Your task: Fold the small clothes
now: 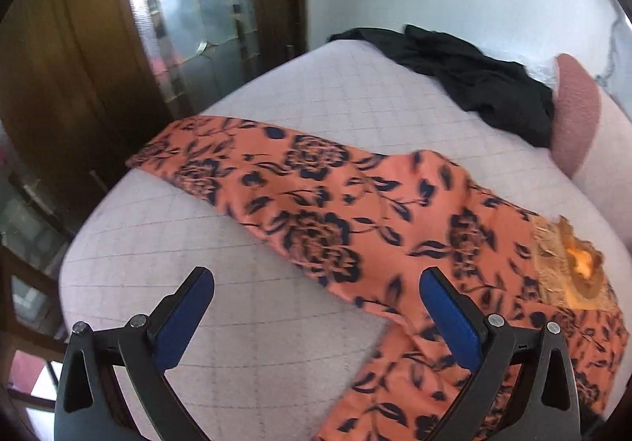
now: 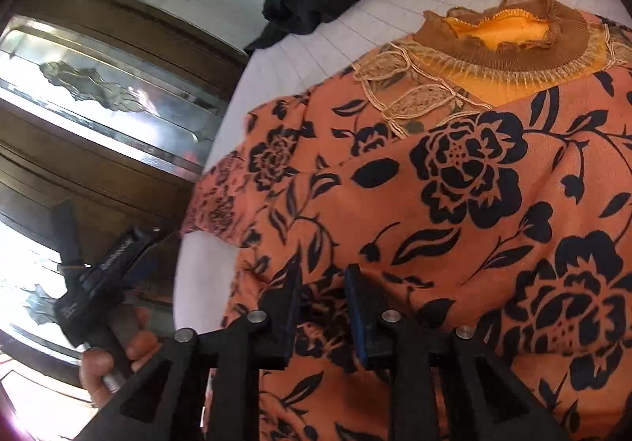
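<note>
An orange garment [image 1: 316, 212] with dark blue flowers lies spread on a white quilted bed [image 1: 197, 302]. One sleeve [image 1: 221, 156] reaches toward the bed's left edge. Its brown ruffled collar [image 2: 501, 30] with yellow lining lies at the far end. My left gripper [image 1: 316, 275] hangs wide open above the garment's near edge, with nothing between its blue pads. My right gripper [image 2: 324, 271] hovers over the garment's body [image 2: 454, 204], jaws a narrow gap apart, and no cloth is pinched between them. A hand [image 2: 118, 358] holds the other gripper's handle at the left edge of the right wrist view.
A crumpled black garment [image 1: 474, 85] lies at the bed's far end beside a pink pillow [image 1: 572, 113]. A dark wooden cabinet [image 1: 79, 65] with glass panels stands close along the bed's left side. A white wall is behind the bed.
</note>
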A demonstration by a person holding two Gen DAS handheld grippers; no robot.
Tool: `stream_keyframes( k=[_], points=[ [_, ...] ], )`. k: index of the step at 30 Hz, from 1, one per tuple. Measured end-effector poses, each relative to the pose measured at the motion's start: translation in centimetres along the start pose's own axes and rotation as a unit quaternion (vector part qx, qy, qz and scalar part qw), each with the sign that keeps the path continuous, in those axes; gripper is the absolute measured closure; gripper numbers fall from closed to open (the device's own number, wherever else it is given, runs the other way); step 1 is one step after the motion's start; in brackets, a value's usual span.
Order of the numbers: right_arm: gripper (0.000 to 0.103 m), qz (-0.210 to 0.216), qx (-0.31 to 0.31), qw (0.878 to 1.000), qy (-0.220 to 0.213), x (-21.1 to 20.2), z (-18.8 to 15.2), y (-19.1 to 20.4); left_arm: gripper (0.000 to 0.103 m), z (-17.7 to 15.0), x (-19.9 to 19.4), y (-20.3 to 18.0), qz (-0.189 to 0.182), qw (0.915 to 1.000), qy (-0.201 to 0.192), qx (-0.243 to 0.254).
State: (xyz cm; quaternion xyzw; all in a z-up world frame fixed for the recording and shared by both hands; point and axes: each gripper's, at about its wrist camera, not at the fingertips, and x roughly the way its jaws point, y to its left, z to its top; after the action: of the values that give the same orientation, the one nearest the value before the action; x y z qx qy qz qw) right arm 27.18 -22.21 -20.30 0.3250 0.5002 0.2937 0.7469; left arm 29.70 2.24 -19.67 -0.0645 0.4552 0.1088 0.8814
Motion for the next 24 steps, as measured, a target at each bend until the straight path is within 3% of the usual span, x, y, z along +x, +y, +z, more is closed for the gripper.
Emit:
stream_keyframes(
  k=[2,3,4,7,9,11,13,15,17,20,24],
  points=[
    [0.062,0.007,-0.006,0.999,-0.033,-2.5,-0.5,0.2,0.0,-0.1,-0.2,-0.9,-0.034,0.9993,0.001,0.014],
    [0.039,0.004,-0.006,0.998,-0.055,-4.2,-0.7,0.3,0.0,-0.3,-0.4,-1.6,-0.052,0.9984,0.002,0.022],
    [0.029,-0.002,0.0,0.996,-0.088,-6.1,-1.1,0.2,0.0,-0.4,-0.5,-2.1,-0.07,0.9971,0.005,0.032],
    [0.029,-0.045,0.023,0.985,-0.163,-10.6,-2.7,-0.2,0.002,-1.1,-0.5,-4.0,-0.114,0.991,0.021,0.067],
    [0.032,-0.092,0.039,0.976,-0.196,-13.3,-4.2,-1.6,0.014,-1.9,-0.3,-5.4,-0.133,0.9867,0.031,0.089],
    [0.042,-0.13,0.06,0.964,-0.224,-15.6,-5.1,-3.8,0.043,-2.6,0.1,-7.3,-0.139,0.9823,0.041,0.119],
    [0.062,-0.145,0.109,0.953,-0.243,-17.5,-5.1,-6.7,0.059,-3.2,0.8,-8.9,-0.135,0.9796,0.047,0.141],
    [0.065,-0.135,0.154,0.943,-0.262,-19.7,-4.8,-9.9,0.06,-3.4,2.0,-10.0,-0.139,0.9776,0.056,0.147],
    [0.065,-0.155,0.183,0.936,-0.258,-20.3,-4.5,-12.3,0.06,-3.5,3.0,-10.9,-0.137,0.9771,0.065,0.149],
    [0.065,-0.143,0.217,0.936,-0.236,-20.0,-3.7,-14.5,0.053,-3.5,3.6,-11.6,-0.134,0.9767,0.072,0.151],
    [0.067,-0.171,0.235,0.937,-0.194,-18.3,-3.1,-16.7,0.052,-3.4,4.7,-12.4,-0.142,0.973,0.079,0.164]
  ],
)
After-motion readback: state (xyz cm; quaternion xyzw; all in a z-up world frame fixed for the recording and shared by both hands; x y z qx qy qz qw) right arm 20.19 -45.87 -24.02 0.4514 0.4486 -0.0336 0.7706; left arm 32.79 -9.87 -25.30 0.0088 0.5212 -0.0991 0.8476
